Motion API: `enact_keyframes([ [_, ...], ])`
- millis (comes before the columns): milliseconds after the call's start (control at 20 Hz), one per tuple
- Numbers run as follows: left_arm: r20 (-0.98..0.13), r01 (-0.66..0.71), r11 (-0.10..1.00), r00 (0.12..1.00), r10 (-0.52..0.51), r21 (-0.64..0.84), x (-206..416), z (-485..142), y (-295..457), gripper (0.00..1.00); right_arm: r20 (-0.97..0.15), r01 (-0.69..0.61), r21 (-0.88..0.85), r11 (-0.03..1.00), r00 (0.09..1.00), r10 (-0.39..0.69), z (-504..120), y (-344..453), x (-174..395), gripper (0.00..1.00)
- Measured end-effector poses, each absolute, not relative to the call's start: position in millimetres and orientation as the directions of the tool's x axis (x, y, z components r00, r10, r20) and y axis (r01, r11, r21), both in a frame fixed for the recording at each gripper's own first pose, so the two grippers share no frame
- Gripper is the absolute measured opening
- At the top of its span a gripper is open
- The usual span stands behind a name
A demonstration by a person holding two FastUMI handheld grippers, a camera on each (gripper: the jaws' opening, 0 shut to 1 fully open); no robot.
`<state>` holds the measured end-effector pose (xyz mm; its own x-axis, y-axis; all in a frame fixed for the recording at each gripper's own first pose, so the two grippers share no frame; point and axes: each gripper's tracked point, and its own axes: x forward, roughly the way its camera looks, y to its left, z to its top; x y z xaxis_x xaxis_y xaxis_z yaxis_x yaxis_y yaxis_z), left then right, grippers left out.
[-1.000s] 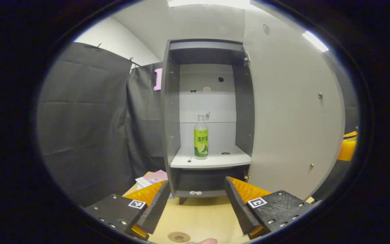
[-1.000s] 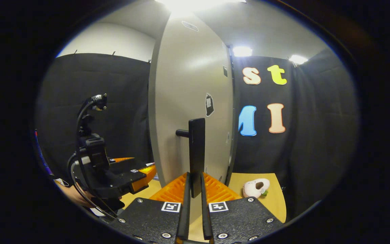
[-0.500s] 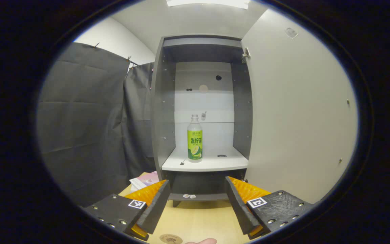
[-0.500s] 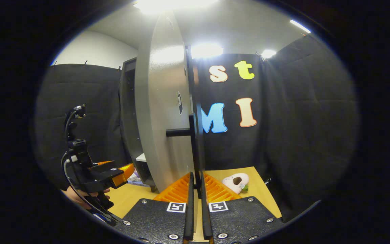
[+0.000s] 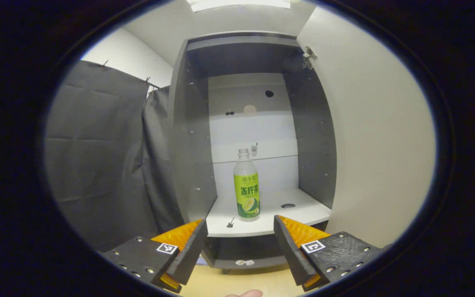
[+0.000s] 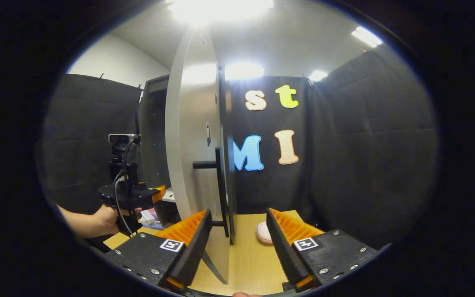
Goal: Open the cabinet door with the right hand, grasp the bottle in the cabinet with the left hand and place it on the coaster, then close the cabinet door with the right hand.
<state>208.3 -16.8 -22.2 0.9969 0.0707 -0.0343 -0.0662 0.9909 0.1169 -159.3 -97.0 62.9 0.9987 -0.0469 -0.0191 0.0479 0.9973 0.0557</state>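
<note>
1. Bottle (image 5: 246, 184): clear with white cap, bright green label.
2. Cabinet (image 5: 192, 136): dark grey walls, white back panel, white shelf (image 5: 270, 214).
3. Cabinet door (image 5: 377, 136): plain off-white; handle (image 6: 219, 187) black.
4. Table (image 6: 245, 255): light wood.
5. Booth cloth (image 5: 97, 156): black.

I see a white cabinet shelf (image 5: 268, 220) carrying an upright clear plastic bottle with a green label (image 5: 246, 185), a small dark round disc (image 5: 288, 205) to its right and a tiny dark bit (image 5: 230, 224) near the front edge. Below, the light wooden table (image 6: 248, 255) bears a pale rounded object (image 6: 263, 233) and some papers (image 6: 150, 216).
</note>
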Motion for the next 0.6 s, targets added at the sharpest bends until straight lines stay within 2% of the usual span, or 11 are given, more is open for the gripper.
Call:
enact_keyframes([
  [50, -0.029, -0.05, 0.991, 0.998, 0.054, 0.125, 223, -22, -18, 0.96, -0.008, 0.093, 0.057, 0.994, 0.996, -0.093, 63, -107, -164, 0.92],
  [100, -0.024, -0.035, 0.99, 0.999, 0.039, 0.136, 238, -22, -21, 0.93, -0.001, 0.149, 0.053, 0.987, 0.989, -0.149, 63, -119, -168, 0.93],
  [200, -0.019, -0.004, 0.988, 1.0, 0.007, 0.153, 261, -25, -27, 0.89, -0.009, 0.249, 0.064, 0.966, 0.969, -0.248, 59, -138, -175, 0.93],
  [400, -0.011, 0.043, 0.986, 0.999, -0.042, 0.159, 302, -29, -30, 0.88, -0.08, 0.328, 0.111, 0.938, 0.944, -0.321, 40, -136, -177, 0.94],
  [450, -0.009, 0.047, 0.987, 0.999, -0.046, 0.157, 311, -33, -30, 0.92, -0.081, 0.353, 0.089, 0.932, 0.935, -0.346, 40, -139, -176, 0.92],
  [500, -0.01, 0.05, 0.987, 0.999, -0.05, 0.156, 320, -36, -29, 0.96, -0.077, 0.375, 0.062, 0.925, 0.926, -0.37, 39, -141, -175, 0.94],
  [550, -0.015, 0.058, 0.987, 0.998, -0.056, 0.153, 328, -39, -28, 0.92, -0.076, 0.391, 0.037, 0.919, 0.919, -0.388, 37, -140, -176, 0.94],
  [600, -0.023, 0.066, 0.987, 0.998, -0.064, 0.149, 336, -42, -29, 0.96, -0.085, 0.406, 0.016, 0.914, 0.911, -0.403, 33, -140, -174, 0.94],
])
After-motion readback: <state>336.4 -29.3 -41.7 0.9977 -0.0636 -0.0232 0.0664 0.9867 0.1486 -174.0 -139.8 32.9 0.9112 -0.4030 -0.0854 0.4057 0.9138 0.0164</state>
